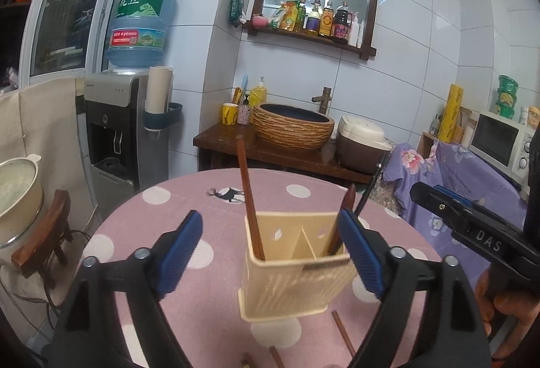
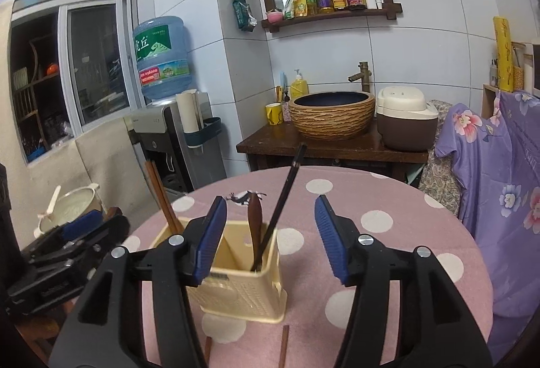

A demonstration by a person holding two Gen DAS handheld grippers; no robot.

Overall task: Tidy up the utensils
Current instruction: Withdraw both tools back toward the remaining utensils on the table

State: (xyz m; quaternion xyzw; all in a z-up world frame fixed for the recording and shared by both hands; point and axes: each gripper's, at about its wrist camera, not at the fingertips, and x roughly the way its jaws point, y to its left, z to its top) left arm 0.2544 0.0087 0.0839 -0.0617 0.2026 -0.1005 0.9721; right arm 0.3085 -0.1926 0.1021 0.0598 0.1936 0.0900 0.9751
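Spread left gripper (image 1: 270,250) fingers (image 1: 180,244) flanking cream utensil holder (image 1: 297,283)

A round surface (image 1: 189,226) under a pink cloth with white dots carries a cream slotted utensil holder (image 1: 297,287) near its front edge. Brown chopsticks (image 1: 342,332) lie flat on the cloth just nearer than the holder.

White-tiled walls (image 1: 398,71); wood-framed mirror shelf (image 1: 314,40); water dispenser (image 1: 114,131); dark window (image 2: 94,64)
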